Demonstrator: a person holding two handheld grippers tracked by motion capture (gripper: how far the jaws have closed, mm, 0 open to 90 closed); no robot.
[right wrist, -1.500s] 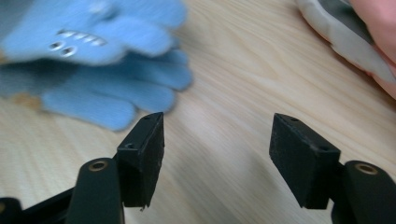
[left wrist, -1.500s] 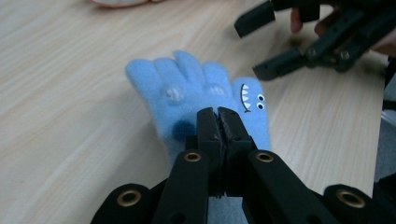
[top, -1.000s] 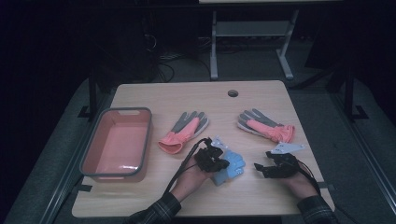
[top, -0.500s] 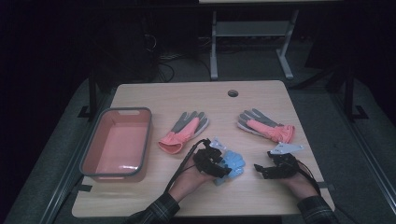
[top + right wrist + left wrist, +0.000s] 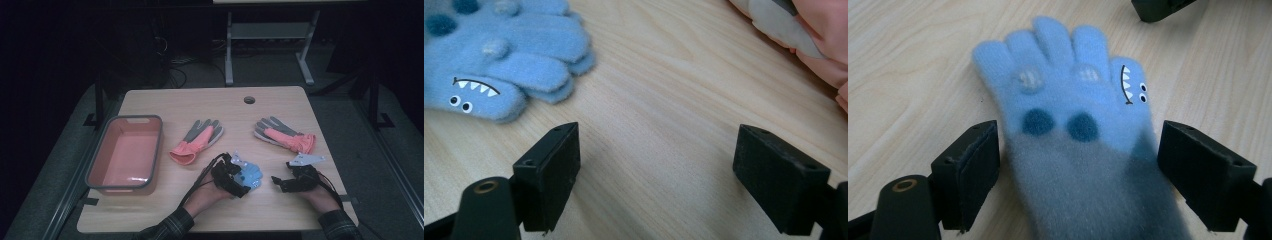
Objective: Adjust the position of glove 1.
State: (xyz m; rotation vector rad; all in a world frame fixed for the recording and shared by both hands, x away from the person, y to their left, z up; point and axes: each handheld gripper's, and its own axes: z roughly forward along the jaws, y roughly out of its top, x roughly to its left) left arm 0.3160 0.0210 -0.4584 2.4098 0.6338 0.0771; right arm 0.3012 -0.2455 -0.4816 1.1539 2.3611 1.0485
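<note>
Left gripper (image 5: 1075, 165): its jaws had just been opening and stood wide, one on each side of the blue glove's cuff, pads clear of the fabric; nothing was pinched.
Right gripper (image 5: 656, 170): jaws apart over bare tabletop, holding nothing, just to the right of the blue glove.
Blue glove (image 5: 1073, 110): lay flat on the table (image 5: 280, 100), fingers spread, a small toothed face on its thumb; in the right gripper view a second blue layer seemed to lie beneath it, though I could not tell for sure.
Pink-and-grey gloves: one (image 5: 196, 140) lay beyond the blue glove and to its left, the other (image 5: 285, 135) beyond it and to its right, well apart from each other.
Pink bin (image 5: 95, 165): stood far to the left of the blue glove, with nothing inside it.
Done, judging by the layout: the blue glove appeared set down and let go.
Left: likely the pink-and-grey gloves remained unpaired, and no glove had reached the bin.
</note>
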